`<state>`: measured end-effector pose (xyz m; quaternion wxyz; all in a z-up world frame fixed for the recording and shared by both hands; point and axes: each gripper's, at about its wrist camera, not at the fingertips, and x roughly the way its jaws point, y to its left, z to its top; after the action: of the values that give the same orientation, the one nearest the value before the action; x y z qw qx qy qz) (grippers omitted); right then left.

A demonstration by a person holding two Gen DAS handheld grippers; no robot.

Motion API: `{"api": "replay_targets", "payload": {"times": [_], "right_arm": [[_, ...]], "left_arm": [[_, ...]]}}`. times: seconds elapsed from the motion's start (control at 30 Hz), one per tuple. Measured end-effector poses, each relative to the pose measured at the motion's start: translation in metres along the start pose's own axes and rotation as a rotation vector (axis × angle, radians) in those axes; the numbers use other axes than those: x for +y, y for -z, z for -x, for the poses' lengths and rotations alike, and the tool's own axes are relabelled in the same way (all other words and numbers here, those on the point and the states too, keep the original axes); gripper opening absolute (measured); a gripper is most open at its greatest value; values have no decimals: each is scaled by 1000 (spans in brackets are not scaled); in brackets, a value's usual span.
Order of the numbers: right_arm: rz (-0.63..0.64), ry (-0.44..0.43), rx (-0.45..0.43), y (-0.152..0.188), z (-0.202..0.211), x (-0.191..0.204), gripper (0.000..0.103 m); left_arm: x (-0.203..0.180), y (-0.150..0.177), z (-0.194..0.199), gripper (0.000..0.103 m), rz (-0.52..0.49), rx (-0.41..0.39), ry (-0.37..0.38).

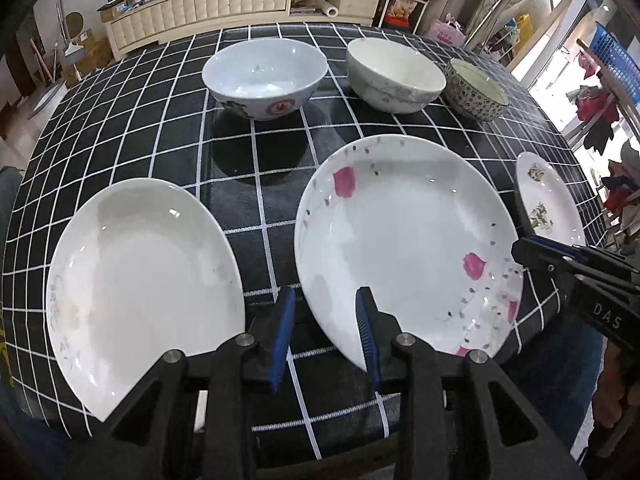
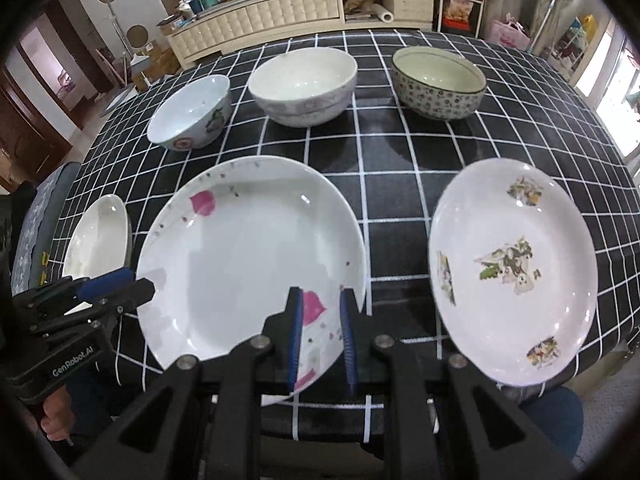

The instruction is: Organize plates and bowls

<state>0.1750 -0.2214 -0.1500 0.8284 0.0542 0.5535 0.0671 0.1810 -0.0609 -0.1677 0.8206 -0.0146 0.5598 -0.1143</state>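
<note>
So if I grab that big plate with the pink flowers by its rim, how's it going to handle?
The pink-flower plate looks like glazed ceramic, so probably stiff and breakable if dropped. Its glossy reflections suggest a slippery rim for the right gripper. It is wide and shallow, so an edge grip will likely let it droop; it may slide on the checked tablecloth rather than tip.

checkered tablecloth [image 1: 168,152], cream cabinet [image 1: 240,0], paper roll [image 2: 386,14]

Pink-flower plate [image 2: 248,256] rim behind right gripper [image 2: 322,344]

Three bowls [image 2: 304,86] in row behind three plates [image 2: 252,256].
</note>
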Motion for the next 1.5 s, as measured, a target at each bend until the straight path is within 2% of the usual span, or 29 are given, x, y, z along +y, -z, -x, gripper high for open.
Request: {"api": "replay_targets", "payload": {"times": [0.07, 0.13, 0.2, 0.27, 0.33, 0.37, 0.47, 0.63, 0.83, 1.0, 1.1, 1.2, 1.5], "right_arm": [[-11, 9, -14, -1, -3, -3, 25], [-6, 31, -25, -3, -5, -4, 42], [0, 32, -12, -6, -9, -4, 48], [-1, 30, -1, -8, -14, -6, 48], [4, 34, 5, -10, -18, -6, 48], [5, 34, 7, -11, -20, -6, 48], [6, 32, 17, -12, -26, -5, 48], [8, 31, 30, -13, -33, -5, 48], [10, 30, 33, -11, -36, -5, 48], [46, 55, 46, -7, -37, 1, 45], [31, 69, 53, -4, -38, 0, 37], [24, 85, 42, -3, -39, -1, 33], [0, 71, 8, -1, -30, -7, 23]], "left_arm": [[0, -4, -6, 29, -9, 7, -1], [0, -5, -11, 29, -22, 10, -11], [0, -7, -16, 29, -24, 17, -19], [2, -9, -22, 30, -18, 29, -16], [3, -10, -26, 40, -14, 35, -15], [3, -11, -28, 41, -12, 34, -22], [3, -14, -31, 41, -13, 27, -44], [2, -17, -40, 41, -17, 56, -33], [-1, -19, -43, 41, -22, 53, -5], [-8, -18, -43, 38, -40, 52, -13], [-11, -17, -43, 38, -46, 52, -23], [-9, -15, -42, 33, -31, 58, -21], [-2, -8, -36, 26, -18, 33, -22]]}}
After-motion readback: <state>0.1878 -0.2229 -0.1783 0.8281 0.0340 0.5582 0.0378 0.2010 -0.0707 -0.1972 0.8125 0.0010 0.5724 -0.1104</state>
